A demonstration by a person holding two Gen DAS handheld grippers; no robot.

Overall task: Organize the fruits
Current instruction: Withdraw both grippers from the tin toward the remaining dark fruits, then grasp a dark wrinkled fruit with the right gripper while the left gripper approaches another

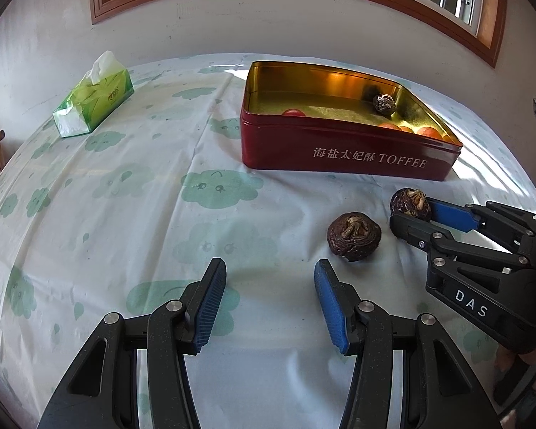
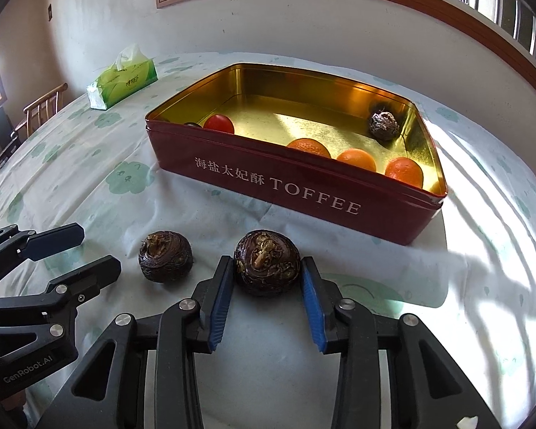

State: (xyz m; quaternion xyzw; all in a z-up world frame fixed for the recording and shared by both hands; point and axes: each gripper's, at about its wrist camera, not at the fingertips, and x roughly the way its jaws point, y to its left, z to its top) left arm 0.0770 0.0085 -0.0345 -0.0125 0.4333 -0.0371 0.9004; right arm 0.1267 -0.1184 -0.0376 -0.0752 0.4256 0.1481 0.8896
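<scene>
Far left, a green tissue pack [image 1: 93, 102] lies on the cloud-print tabletop [image 1: 125, 196], well apart from the rest. The left gripper [image 1: 269, 300] hangs over bare cloth, jaws parted and holding nothing. Just beside it sits a loose dark water chestnut [image 1: 353, 236] — untouched. Next along, the right gripper [image 2: 266, 279] has its jaws clamped on a second water chestnut [image 2: 267, 262], which rests on the cloth in front of the red toffee tin [image 2: 303, 193]; both blue pads [image 2: 221, 307] press its sides. The left wrist view shows only one pad against this fruit. Inside the tin, the right wrist view shows a tomato [image 2: 218, 123], three oranges [image 2: 356, 159] and another chestnut [image 2: 384, 126] in the far right corner — the left view shows the oranges only as slivers over the wall.
</scene>
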